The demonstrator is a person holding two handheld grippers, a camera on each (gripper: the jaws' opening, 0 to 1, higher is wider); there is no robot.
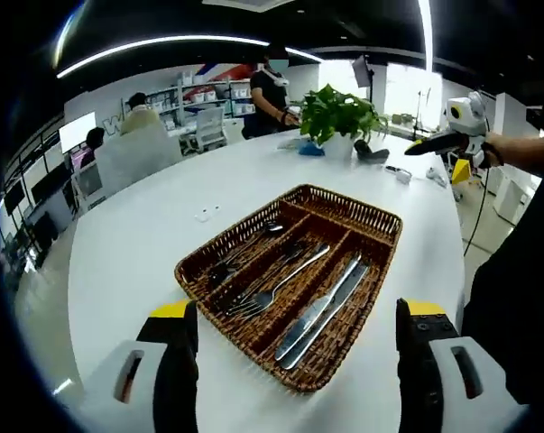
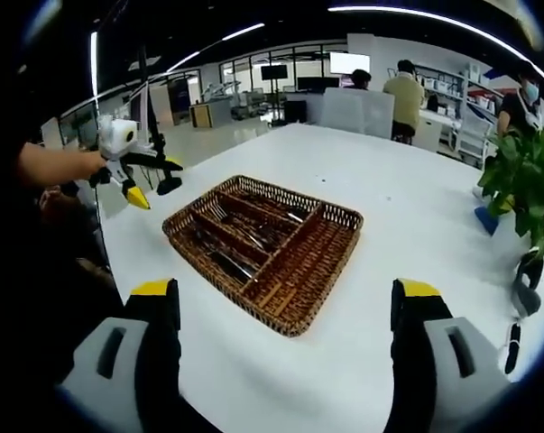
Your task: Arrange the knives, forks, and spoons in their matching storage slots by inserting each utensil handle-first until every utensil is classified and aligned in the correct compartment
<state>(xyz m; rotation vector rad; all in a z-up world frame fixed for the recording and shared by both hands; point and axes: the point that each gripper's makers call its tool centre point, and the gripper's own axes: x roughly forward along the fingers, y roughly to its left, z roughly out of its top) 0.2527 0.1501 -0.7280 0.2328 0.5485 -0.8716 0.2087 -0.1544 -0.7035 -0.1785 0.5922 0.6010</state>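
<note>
A brown wicker tray (image 1: 381, 227) with lengthwise slots lies in the middle of the round white table (image 1: 145, 234). Two knives (image 1: 324, 312) lie in its right slot, forks (image 1: 270, 294) in the middle one, and spoons (image 1: 244, 249) on the left. My left gripper (image 1: 296, 312) hovers open over the tray's near end, holding nothing. A hand holds my right gripper (image 1: 452, 133) far off at the upper right. From the right gripper view the tray (image 2: 342, 216) sits ahead, with the cutlery (image 2: 240, 236) in its left slots. My right gripper (image 2: 285, 296) is open and empty; the left gripper (image 2: 134, 173) hangs at the left.
A potted plant (image 1: 339, 113) stands at the table's far side, with small dark objects (image 1: 373, 153) beside it. The plant (image 2: 524, 176) is at the right edge of the right gripper view. People and shelves (image 1: 208, 99) are beyond the table. Two small white bits (image 1: 207, 214) lie near the tray.
</note>
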